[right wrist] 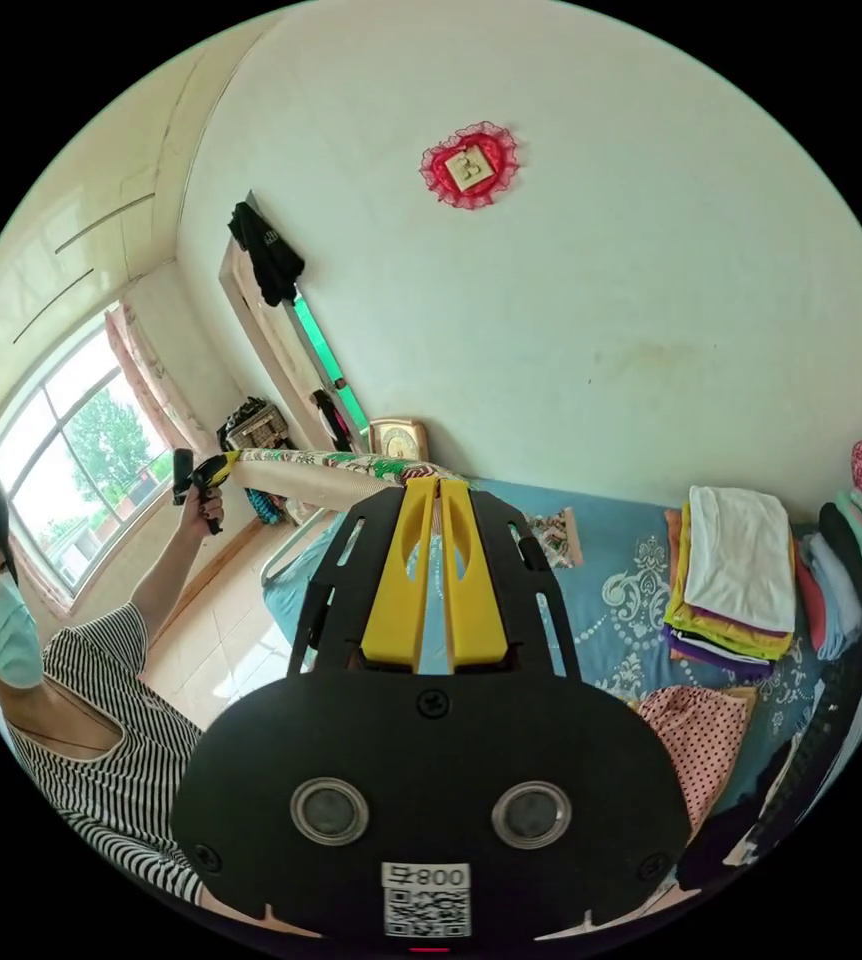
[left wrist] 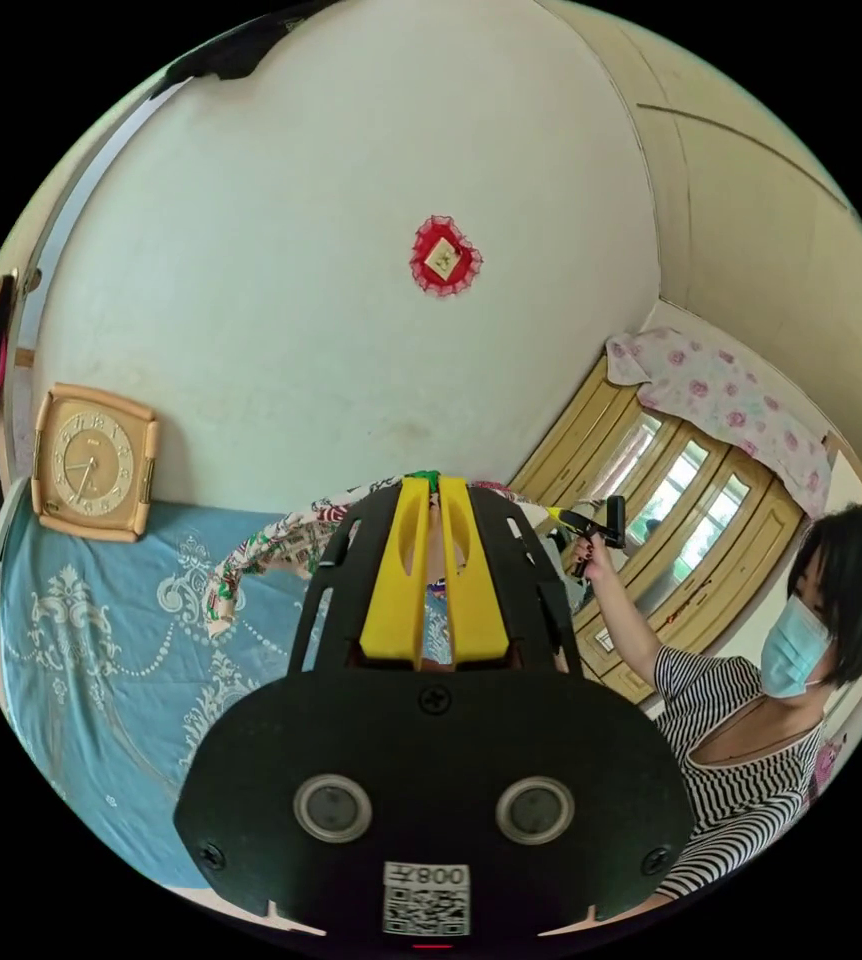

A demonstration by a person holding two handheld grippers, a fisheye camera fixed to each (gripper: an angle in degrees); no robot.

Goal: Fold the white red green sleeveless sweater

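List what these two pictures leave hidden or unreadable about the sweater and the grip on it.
- Left gripper view: the left gripper body hides most of the sweater; whether the fingers pinch it is hidden.
- Right gripper view: the right gripper covers the sweater's near end, so its grip is unclear.
- Right gripper view: the sweater's lower part is hidden, so its fold state is unknown.
- Left gripper view: the clock is too small to read.
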